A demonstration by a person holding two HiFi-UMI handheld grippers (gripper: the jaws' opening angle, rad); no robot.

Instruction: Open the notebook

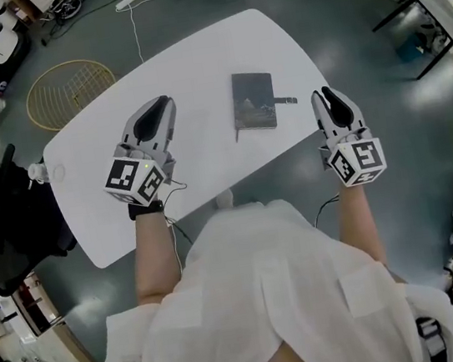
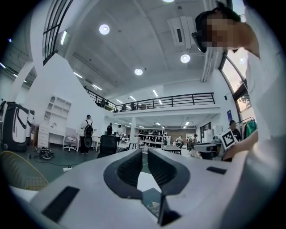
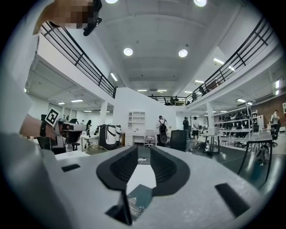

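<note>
The dark grey-blue rectangular notebook (image 1: 253, 100) is seen lying closed and flat on the white rounded bench (image 1: 192, 63), between the two tools and touched by neither. The left tool (image 1: 156, 104) and the right tool (image 1: 328, 95) are held level, each with its jaws slightly apart and nothing between them. Since the cover lies flush and the bench looks smooth, the whole notebook could be pushed along rather than opened unless it is pinned down by one tool.

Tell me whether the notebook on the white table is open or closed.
Closed. The notebook lies flat on the table with its dark cover facing up and no pages showing.
</note>
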